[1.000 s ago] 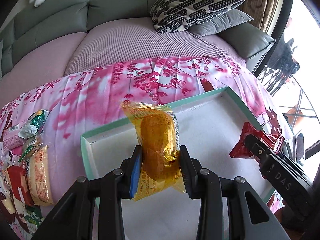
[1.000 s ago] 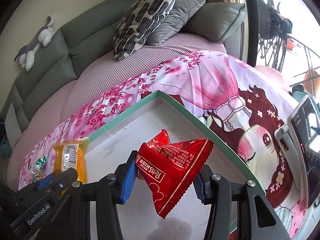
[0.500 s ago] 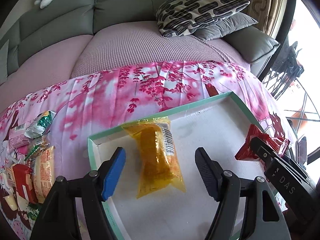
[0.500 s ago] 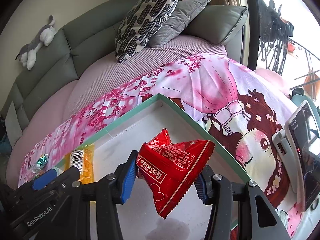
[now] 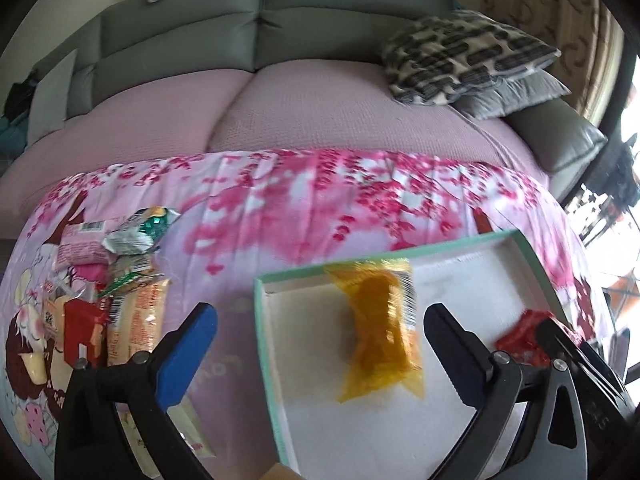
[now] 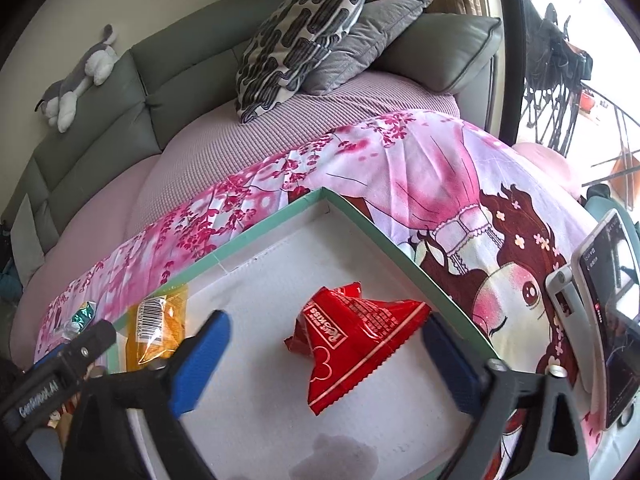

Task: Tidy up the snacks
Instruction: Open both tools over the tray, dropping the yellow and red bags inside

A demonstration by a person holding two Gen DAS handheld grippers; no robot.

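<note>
Shallow white tray (image 5: 276, 392) with a mint-green rim sits on a pink blossom-print cloth (image 5: 304, 200) spread over the tabletop; a grey sofa (image 5: 320, 12) stands behind it. Left claw (image 5: 320, 340) is released, its jaws opening and standing wide, blue pad on one finger; the pads touch nothing. An orange snack packet (image 5: 380, 332) lies flat inside the tray near its far rim, in the gap between the left jaws but clear of both. Right claw (image 6: 324, 364) is likewise released, jaws opening, spread to either side of a red snack packet (image 6: 352, 340) that rests on the tray floor near the right-hand rim; neither pad presses it, though the far pad sits just beside the packet's corner. In the right wrist view the orange packet shows at the tray's left end with its barcode up. A heap of loose snacks (image 5: 104, 280) lies on the cloth well to the left of the tray: pink, green-foil, red and pale orange wrappers, overlapping. A patterned cushion (image 6: 304, 36) leans on a grey one on the sofa; a plush toy (image 6: 80, 76) lies on the backrest. A phone on a stand (image 6: 604, 320) is at the cloth's right edge.
</note>
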